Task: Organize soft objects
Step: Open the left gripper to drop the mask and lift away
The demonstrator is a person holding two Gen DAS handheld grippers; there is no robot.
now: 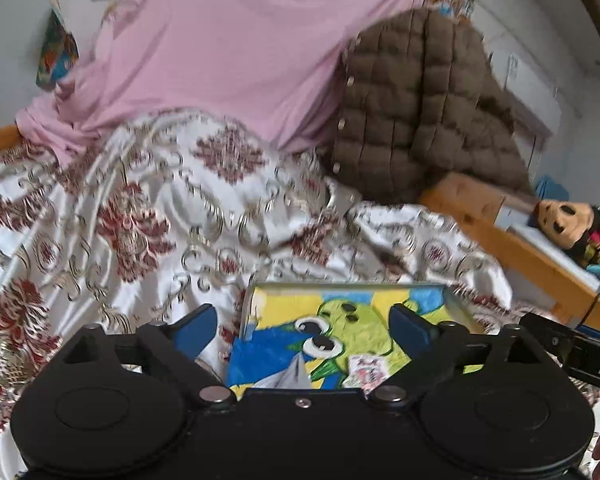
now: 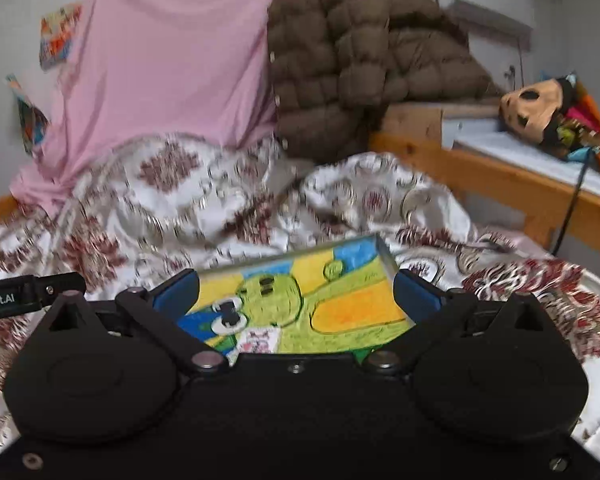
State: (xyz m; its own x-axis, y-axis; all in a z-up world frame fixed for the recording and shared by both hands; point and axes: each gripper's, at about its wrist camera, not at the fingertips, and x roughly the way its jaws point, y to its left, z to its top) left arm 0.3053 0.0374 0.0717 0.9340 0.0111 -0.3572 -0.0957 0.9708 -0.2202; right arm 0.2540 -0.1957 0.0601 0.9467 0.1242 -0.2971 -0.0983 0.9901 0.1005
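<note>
Both the left gripper [image 1: 304, 322] and right gripper [image 2: 297, 294] gape wide above the painted canvas [image 1: 352, 328] lying on the floral quilt [image 1: 147, 208].

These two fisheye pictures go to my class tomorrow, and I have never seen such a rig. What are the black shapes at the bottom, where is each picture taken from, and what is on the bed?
The black shapes are hand-held tools, not a robot: a person carries one two-finger gripper in each hand, with a camera on each looking forward along the fingers. One picture comes from the left gripper, the other from the right gripper. Both stand open, holding nothing, with a painted picture of a green cartoon creature lying between the fingers on a patterned white and red bedspread. Behind it are a pink cloth and a brown quilted jacket. A soft doll lies on the wooden shelf beside the bed.
</note>
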